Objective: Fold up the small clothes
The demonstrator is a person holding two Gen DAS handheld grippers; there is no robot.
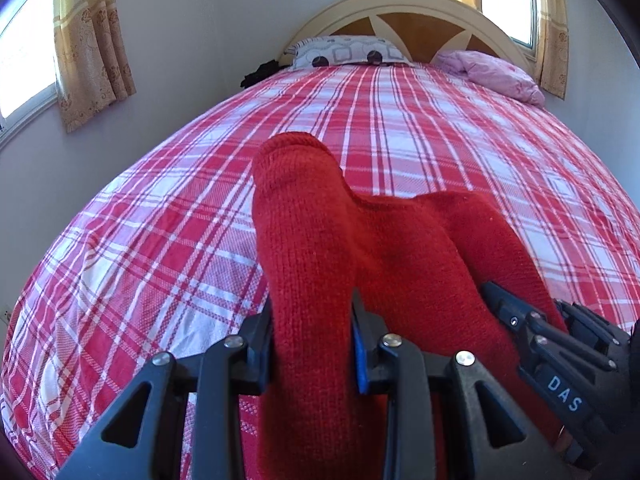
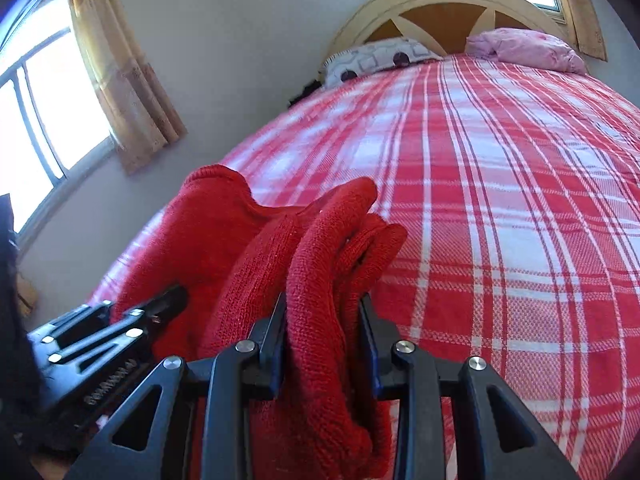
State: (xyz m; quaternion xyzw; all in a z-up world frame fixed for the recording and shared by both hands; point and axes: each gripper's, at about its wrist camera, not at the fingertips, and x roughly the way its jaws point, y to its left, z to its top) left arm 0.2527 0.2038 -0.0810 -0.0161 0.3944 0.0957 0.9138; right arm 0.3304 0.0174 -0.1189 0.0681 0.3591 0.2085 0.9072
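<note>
A bed [image 1: 400, 128] covered with a red plaid sheet [image 2: 500, 200] fills the room between curtained windows [image 1: 24, 60]. A red knit garment [image 1: 312, 248] is held above the sheet, bunched, and is clamped at one part by the left gripper [image 1: 312, 340] and at another by the right gripper [image 2: 324, 344]. Two pillows [image 1: 344, 52] are seen against the headboard [image 1: 420, 8].

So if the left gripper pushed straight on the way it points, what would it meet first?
Probably the red-and-white plaid bedspread. The left gripper, shut on the red knitted garment, angles down toward it; depth is unclear.
</note>
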